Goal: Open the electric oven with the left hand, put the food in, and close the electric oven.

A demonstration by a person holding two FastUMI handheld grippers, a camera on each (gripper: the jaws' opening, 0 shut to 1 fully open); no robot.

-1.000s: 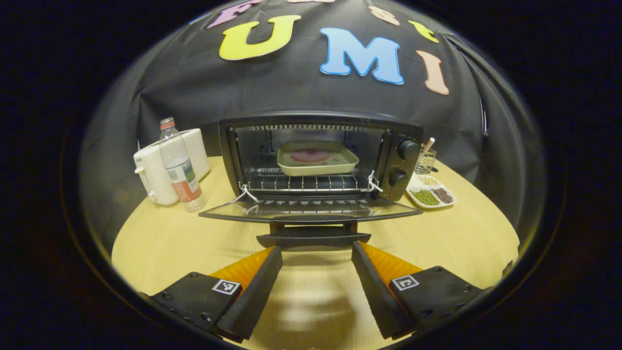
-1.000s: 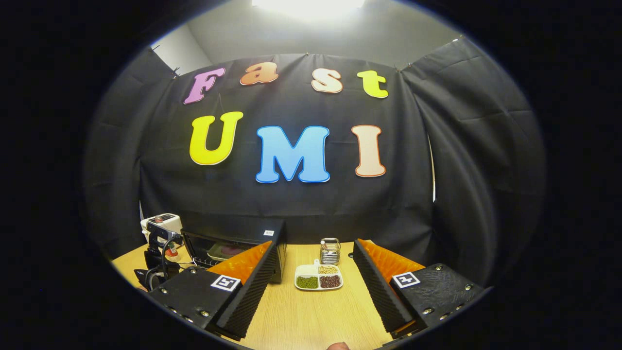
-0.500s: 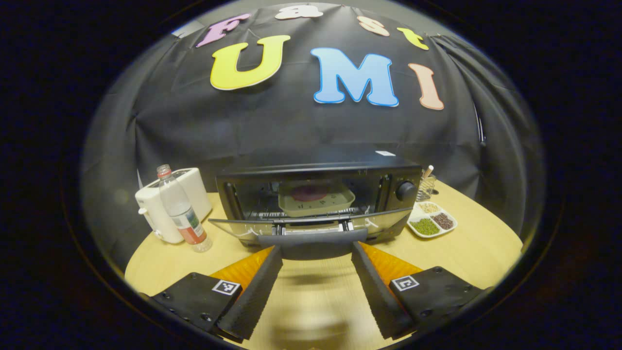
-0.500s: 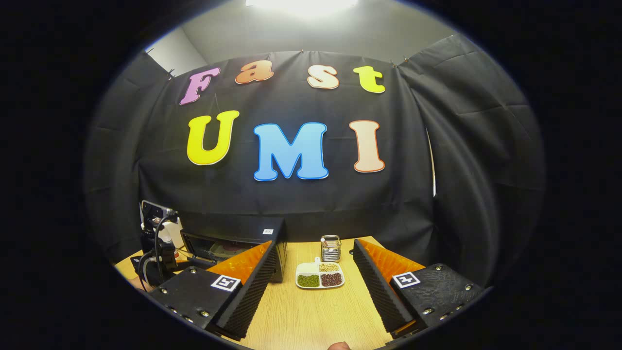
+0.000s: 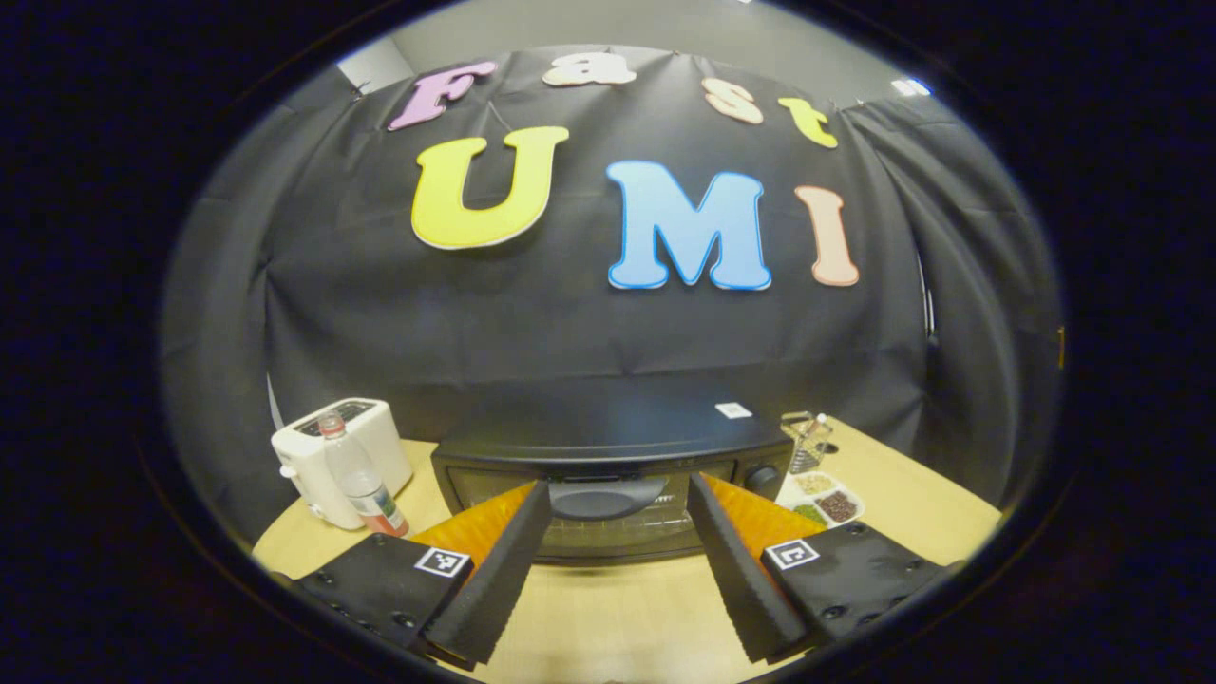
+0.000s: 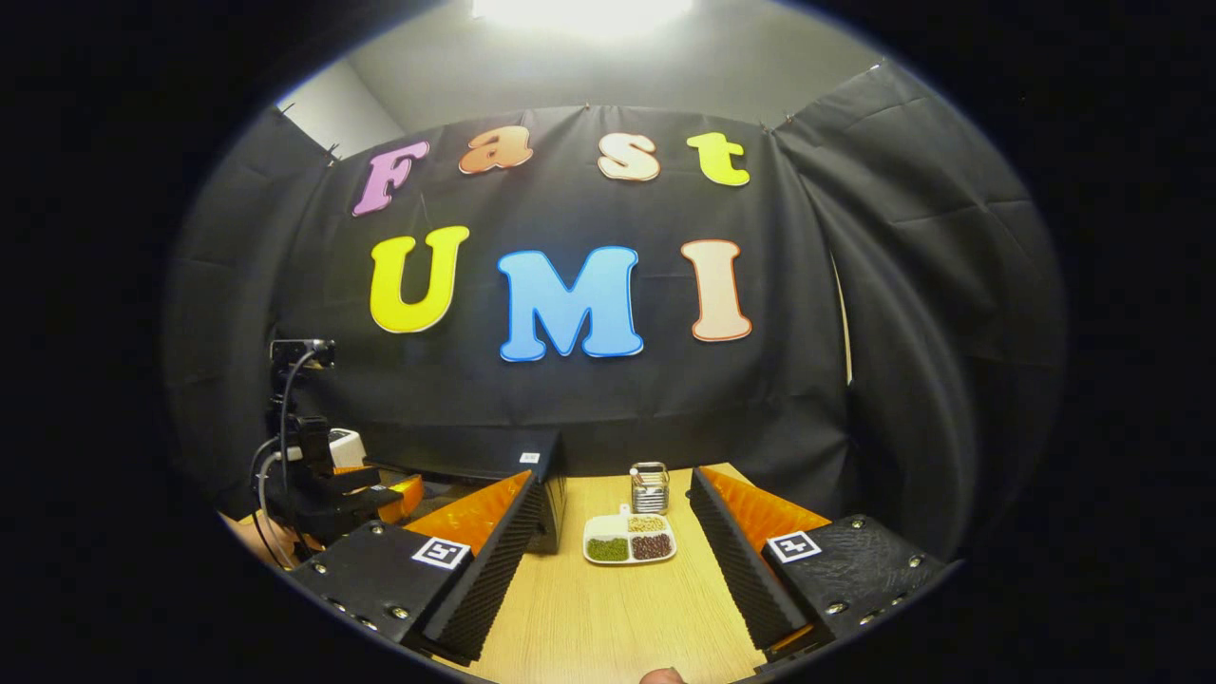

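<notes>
The black electric oven (image 5: 608, 442) stands mid-table with its glass door (image 5: 608, 532) upright against the front. The door's handle (image 5: 608, 498) sits between the spread fingers of my left gripper (image 5: 619, 486), which is open and not pressing on it. The food inside is too dim to make out through the glass. In the right gripper view the oven (image 6: 513, 456) is partly hidden behind my own finger, and the left gripper (image 6: 385, 494) shows with its cables at the oven's front. My right gripper (image 6: 616, 480) hangs open above the table with nothing in it.
A white toaster (image 5: 347, 446) and a plastic bottle (image 5: 363, 480) stand left of the oven. To its right are a divided dish of beans (image 6: 630, 546) and a small wire holder (image 6: 649, 486). The wooden table (image 6: 608, 617) runs toward me.
The oven door has swung up from lying flat open to upright against the oven. My left gripper rose with the handle. The right gripper has hardly moved.
</notes>
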